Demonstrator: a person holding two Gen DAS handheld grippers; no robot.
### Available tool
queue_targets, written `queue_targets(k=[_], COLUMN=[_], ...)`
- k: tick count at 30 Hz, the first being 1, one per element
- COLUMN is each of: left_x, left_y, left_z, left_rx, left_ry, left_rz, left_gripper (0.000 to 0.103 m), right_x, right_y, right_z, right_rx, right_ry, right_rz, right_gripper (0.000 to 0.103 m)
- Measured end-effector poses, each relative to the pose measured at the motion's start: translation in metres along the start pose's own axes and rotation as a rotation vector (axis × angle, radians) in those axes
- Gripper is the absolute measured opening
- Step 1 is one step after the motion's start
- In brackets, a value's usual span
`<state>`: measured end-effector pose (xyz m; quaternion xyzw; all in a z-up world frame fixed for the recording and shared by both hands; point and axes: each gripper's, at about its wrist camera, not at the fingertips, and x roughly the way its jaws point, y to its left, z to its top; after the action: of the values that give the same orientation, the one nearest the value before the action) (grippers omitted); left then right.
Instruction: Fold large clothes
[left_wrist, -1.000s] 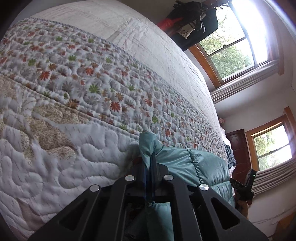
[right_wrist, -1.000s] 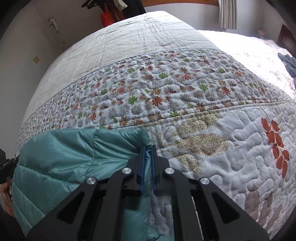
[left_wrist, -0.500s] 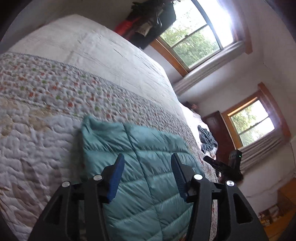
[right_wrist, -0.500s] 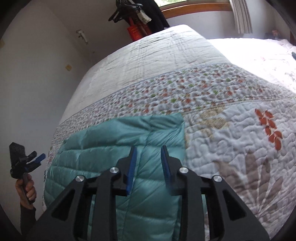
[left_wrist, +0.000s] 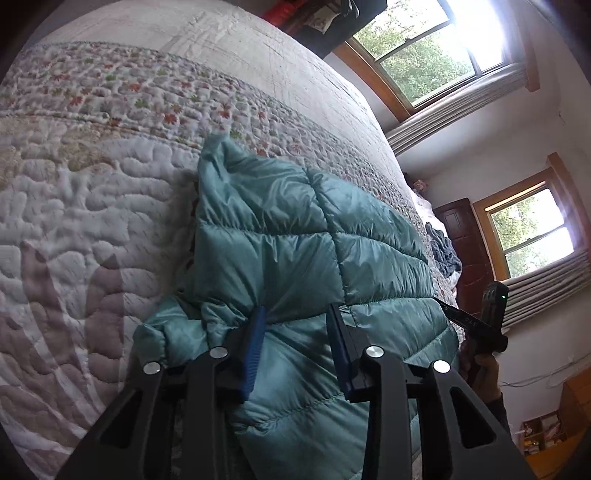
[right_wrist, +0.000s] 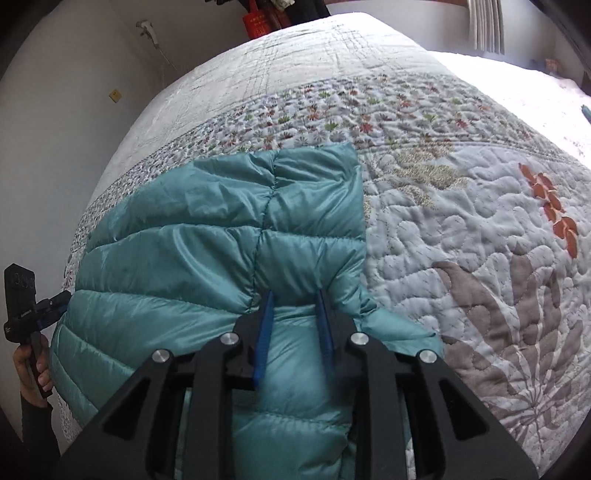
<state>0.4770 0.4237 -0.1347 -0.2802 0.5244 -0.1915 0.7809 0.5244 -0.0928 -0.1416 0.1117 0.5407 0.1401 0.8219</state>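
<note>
I am seeing a teal puffer jacket (left_wrist: 306, 240), glossy and stitched into puffy panels, lying folded on the quilted bed cover (left_wrist: 92, 221). My left gripper (left_wrist: 297, 325) is hanging over it with blue pads spread apart, gripping nothing. My right gripper (right_wrist: 295, 310) is likewise standing parted above the fabric. The right wrist view is showing wide bare quilt (right_wrist: 480, 240) beside the jacket's right edge; the left wrist view alone is showing windows (left_wrist: 424, 48) and a dark garment pile (left_wrist: 443, 251) further along.
</note>
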Motion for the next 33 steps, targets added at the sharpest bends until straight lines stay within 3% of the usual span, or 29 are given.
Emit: queue_targets(k=[3,7,9,11,14,17,21,23,25,29,30,31,32,33], left_x=[-0.038,-0.064,-0.057,-0.046,-0.038,-0.059,-0.090,-0.086,-0.074,-0.066,-0.073,-0.085,-0.098,-0.109], left_y=[-0.023,-0.048,-0.048,-0.041,-0.031,-0.036,-0.051,-0.049,-0.037,-0.022,-0.023,-0.024,-0.021,-0.018], left_z=[-0.014,-0.056,-0.073,-0.079,-0.082,-0.089,-0.109,-0.118,-0.120,-0.115,-0.114,-0.112,-0.110,-0.108], left_rx=[0.068,0.172,0.197,0.192,0.155,0.143,0.192,0.189,0.176,0.107,0.108,0.113,0.116,0.114], left_ry=[-0.068,-0.051,-0.020,-0.005,0.011,-0.019,-0.034,-0.013,0.014,0.047,0.037,0.012,-0.018,-0.049], left_rz=[-0.024,-0.131,-0.126,-0.075,-0.067,-0.105,-0.202,-0.193,-0.134,-0.158,-0.169,-0.189,-0.188,-0.175], left_gripper=[0.041,0.047,0.047,0.046,0.037,0.040,0.050,0.050,0.051,0.051,0.054,0.066,0.074,0.091], right_x=[-0.040,-0.070,-0.063,-0.049,-0.035,-0.054,-0.095,-0.099,-0.091,-0.085,-0.094,-0.103,-0.113,-0.124], right_y=[0.020,0.056,0.063,0.063,0.057,0.060,0.054,0.041,0.029,0.028,0.035,0.043,0.054,0.070], right_z=[-0.015,-0.055,-0.071,-0.079,-0.079,-0.078,-0.106,-0.121,-0.126,-0.127,-0.127,-0.129,-0.133,-0.140], right_rx=[-0.029,-0.126,-0.156,-0.157,-0.141,-0.131,-0.125,-0.108,-0.092,-0.099,-0.113,-0.135,-0.172,-0.238], right_ry=[-0.053,-0.065,-0.048,-0.029,-0.007,-0.032,-0.085,-0.092,-0.087,-0.073,-0.092,-0.115,-0.138,-0.162], right_rz=[0.071,0.154,0.135,0.101,0.074,0.096,0.115,0.084,0.026,-0.019,-0.022,-0.028,-0.049,-0.095], right_gripper=[0.025,0.026,0.026,0.022,0.017,0.022,0.023,0.024,0.022,0.025,0.028,0.030,0.038,0.052])
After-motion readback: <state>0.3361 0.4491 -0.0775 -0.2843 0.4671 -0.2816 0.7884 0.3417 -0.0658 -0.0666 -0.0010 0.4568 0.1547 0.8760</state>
